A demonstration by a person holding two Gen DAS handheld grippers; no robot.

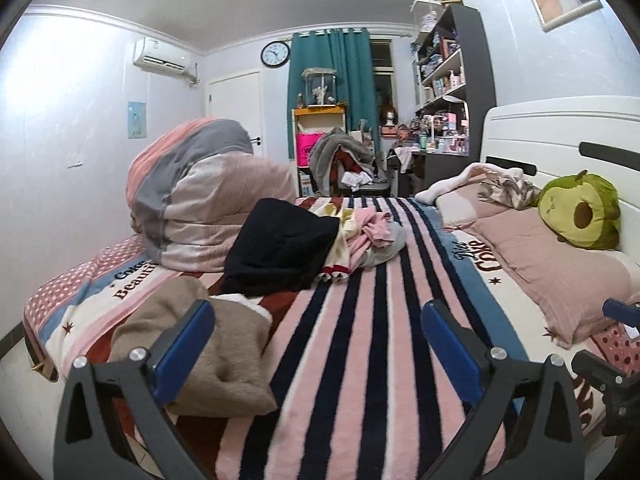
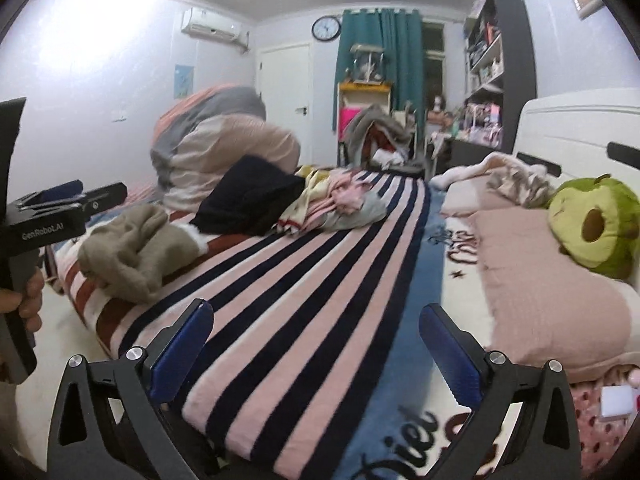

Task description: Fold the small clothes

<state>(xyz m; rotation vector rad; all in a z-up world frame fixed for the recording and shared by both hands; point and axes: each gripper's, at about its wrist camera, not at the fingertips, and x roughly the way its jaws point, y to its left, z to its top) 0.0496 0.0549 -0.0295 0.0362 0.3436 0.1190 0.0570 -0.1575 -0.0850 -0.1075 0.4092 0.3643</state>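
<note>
A bed covered by a striped fleece blanket [image 1: 360,320] fills the room, its pink, navy and white bands running away toward the far wall. The left gripper [image 1: 318,340] hangs over the blanket's near end with its blue-padded fingers spread wide and nothing between them; the right gripper [image 2: 316,344] hangs likewise, tongs apart and empty.

The small clothes [image 1: 360,236] lie in a loose pink, yellow and grey heap mid-blanket, touching a black garment [image 1: 280,248] on their left. A tan fleece garment [image 1: 200,344] sits crumpled at the blanket's near left edge. Behind the black garment rises a rolled duvet [image 1: 200,196]. At the blanket's right edge lie a pink pillow [image 1: 560,272] and an avocado plush [image 1: 580,208] against the white headboard [image 1: 560,128]. Beyond the blanket's far end stand a teal curtain [image 1: 332,80], a wall clock [image 1: 275,54] and cluttered shelves [image 1: 448,72].
</note>
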